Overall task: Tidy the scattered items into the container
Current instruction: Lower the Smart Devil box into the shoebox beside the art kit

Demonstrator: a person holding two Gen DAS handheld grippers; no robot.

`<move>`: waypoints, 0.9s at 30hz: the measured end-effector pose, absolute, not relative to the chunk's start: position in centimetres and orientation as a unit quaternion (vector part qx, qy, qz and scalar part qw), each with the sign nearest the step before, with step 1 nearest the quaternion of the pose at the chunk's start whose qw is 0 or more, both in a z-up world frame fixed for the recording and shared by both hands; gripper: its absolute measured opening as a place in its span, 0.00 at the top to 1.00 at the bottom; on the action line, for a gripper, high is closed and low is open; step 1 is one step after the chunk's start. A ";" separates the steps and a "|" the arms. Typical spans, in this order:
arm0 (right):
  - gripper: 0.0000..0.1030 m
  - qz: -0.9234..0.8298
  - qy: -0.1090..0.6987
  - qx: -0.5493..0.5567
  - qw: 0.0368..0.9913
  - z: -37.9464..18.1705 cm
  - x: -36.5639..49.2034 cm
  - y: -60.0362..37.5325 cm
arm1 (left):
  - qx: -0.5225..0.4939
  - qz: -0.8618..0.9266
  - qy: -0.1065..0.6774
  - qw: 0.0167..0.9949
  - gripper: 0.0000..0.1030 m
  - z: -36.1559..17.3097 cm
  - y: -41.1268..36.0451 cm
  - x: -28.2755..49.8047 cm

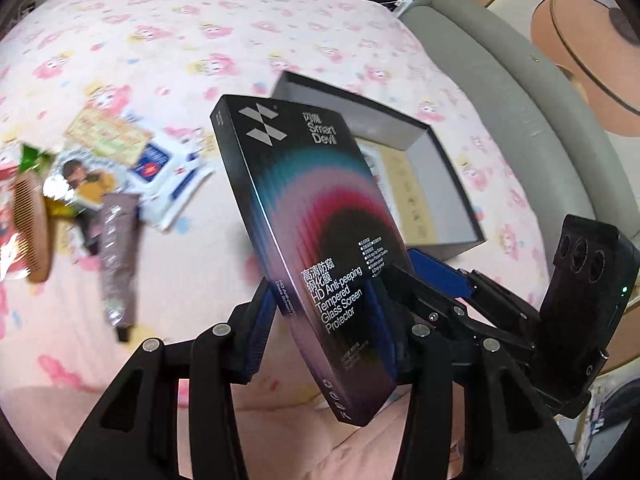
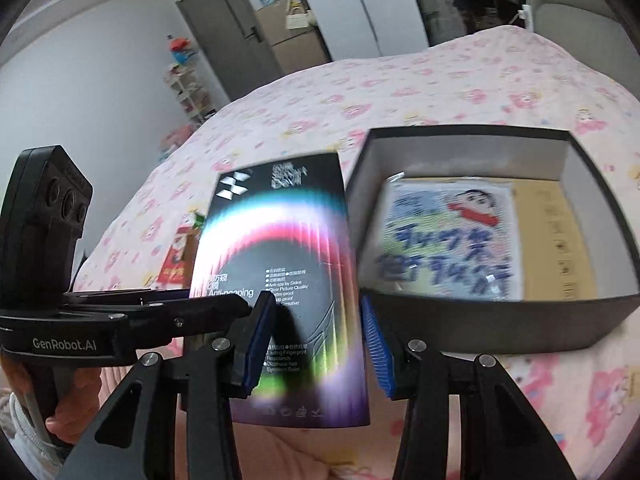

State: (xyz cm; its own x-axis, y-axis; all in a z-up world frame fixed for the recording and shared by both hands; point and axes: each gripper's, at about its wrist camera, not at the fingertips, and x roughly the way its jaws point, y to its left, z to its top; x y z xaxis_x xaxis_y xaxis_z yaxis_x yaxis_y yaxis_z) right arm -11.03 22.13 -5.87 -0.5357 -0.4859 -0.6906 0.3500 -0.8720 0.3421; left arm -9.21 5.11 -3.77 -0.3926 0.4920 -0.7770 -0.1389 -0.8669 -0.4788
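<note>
Left wrist view: left gripper (image 1: pixel 324 312) is clamping the screen protector box (image 1: pixel 304 220), a flat black carton with a rainbow arc print. The near blue pad is pressing on the carton's thin side edge; the far finger is sitting mostly hidden behind the carton's face. The carton is hanging tilted in the air above the pink cartoon bedsheet (image 1: pixel 200 40), clear of the fabric.

Right gripper (image 2: pixel 316 340) is also gripping the same carton. In its own view one blue pad is lying over the printed face and the other is meeting the carton's right edge. Seen from the left wrist, one of its fingers is crossing the front of the carton and the other is passing behind it.

Container (image 2: pixel 460 152): an open black box with grey inner walls, resting on the bedsheet just beside and beyond the lifted carton. It is holding a cartoon-printed packet (image 2: pixel 448 236) with blue lettering, lying flat. A tan sheet (image 2: pixel 556 240) is showing along the packet's right side; whether it is a loose item or the box floor, cannot tell.

Loose items are lying well apart from the container, on the left of the left wrist view: a wooden comb (image 1: pixel 30 232), a brown tube (image 1: pixel 116 256), a white and blue wipes packet (image 1: pixel 168 176) and some blurred wrappers.
</note>
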 end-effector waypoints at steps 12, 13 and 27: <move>0.60 -0.894 -0.078 0.415 0.150 -4.8 -17.6 30.1 | -0.535 0.794 -0.149 0.248 0.55 -3.3 14.3 -18.1; 0.60 -0.892 -0.093 0.418 0.143 -5.6 -17.5 30.9 | -0.540 0.790 -0.146 0.250 0.55 -3.7 15.0 -18.6; 0.72 -0.882 -0.148 0.434 0.109 -8.5 -19.2 34.5 | -0.576 0.753 -0.188 0.256 0.52 -8.1 17.9 -21.8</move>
